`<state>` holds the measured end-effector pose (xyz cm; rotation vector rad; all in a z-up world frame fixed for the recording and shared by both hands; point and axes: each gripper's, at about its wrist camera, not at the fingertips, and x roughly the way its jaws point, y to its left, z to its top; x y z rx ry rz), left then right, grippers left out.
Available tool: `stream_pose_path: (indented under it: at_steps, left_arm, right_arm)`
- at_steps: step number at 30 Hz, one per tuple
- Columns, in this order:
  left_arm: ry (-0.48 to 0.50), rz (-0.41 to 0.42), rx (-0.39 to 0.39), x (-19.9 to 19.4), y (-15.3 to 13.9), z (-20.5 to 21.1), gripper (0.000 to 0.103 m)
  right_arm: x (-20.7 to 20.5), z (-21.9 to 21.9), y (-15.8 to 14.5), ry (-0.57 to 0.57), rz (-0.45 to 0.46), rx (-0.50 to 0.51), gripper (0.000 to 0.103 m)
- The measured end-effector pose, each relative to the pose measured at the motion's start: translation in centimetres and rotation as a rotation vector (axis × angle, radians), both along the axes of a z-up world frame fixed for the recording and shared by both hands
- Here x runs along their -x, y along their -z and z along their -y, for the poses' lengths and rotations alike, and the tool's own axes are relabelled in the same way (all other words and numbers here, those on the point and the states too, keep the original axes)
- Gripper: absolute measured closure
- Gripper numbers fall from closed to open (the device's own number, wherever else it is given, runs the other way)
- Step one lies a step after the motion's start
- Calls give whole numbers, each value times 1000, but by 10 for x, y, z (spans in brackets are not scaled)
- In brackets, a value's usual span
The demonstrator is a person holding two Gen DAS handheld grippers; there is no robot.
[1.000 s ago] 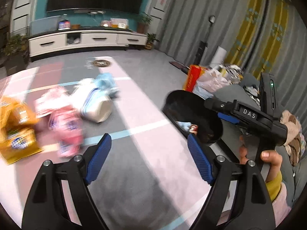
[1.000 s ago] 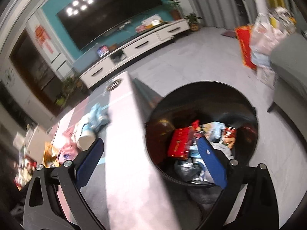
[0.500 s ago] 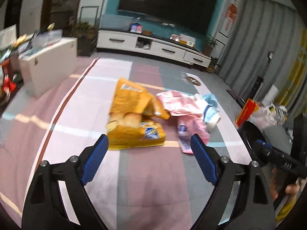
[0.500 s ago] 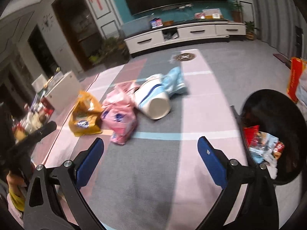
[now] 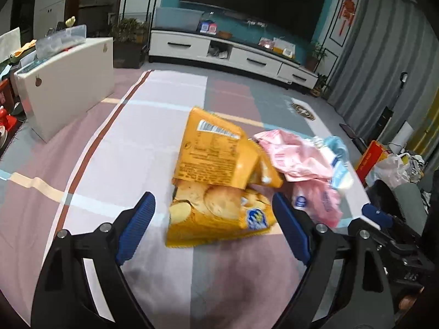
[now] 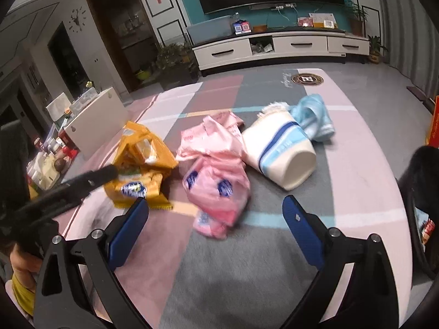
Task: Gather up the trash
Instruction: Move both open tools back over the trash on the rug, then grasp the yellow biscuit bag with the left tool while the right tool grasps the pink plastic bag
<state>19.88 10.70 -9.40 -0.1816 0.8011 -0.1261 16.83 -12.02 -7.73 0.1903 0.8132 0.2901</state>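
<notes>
Trash sits in a loose heap near the middle of the patchwork rug (image 5: 115, 153), and you have both tools aimed down at it. Your left gripper (image 5: 214, 227) is spread wide with nothing pinched, its blue pads on either side of the yellow snack bag (image 5: 216, 181), which lies crumpled just ahead of them. Your right gripper (image 6: 216, 227) is spread as well, empty, hovering over the pink wrapper (image 6: 216, 181). Beside that pink wrapper lies a white tub (image 6: 279, 153) tipped on its side, mouth toward you, touching a light blue cloth (image 6: 312, 120) behind it. Off the rug's right edge, the black bin (image 6: 419, 192) shows only its rim, with some trash inside.
</notes>
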Motion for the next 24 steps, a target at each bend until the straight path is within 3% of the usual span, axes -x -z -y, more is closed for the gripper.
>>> stream_pose_path:
  at_steps: [5, 9, 14, 20, 22, 24]
  left_arm:
    - [15, -22, -3, -12, 11, 2, 17]
    - [24, -41, 13, -18, 16, 1, 30]
    - [26, -69, 59, -21, 25, -3, 48]
    - [36, -71, 49, -13, 22, 0, 51]
    - [33, -72, 40, -8, 19, 0, 58]
    - [32, -73, 45, -4, 15, -3, 58]
  right_arm:
    - [-18, -16, 9, 7, -9, 57, 8]
    - [-23, -26, 12, -10, -5, 109, 17]
    - [-31, -30, 26, -13, -54, 153, 46]
    - [-28, -27, 26, -14, -67, 146, 54]
    - [-24, -24, 24, -24, -74, 139, 55]
    - [-20, -23, 21, -32, -80, 126, 56]
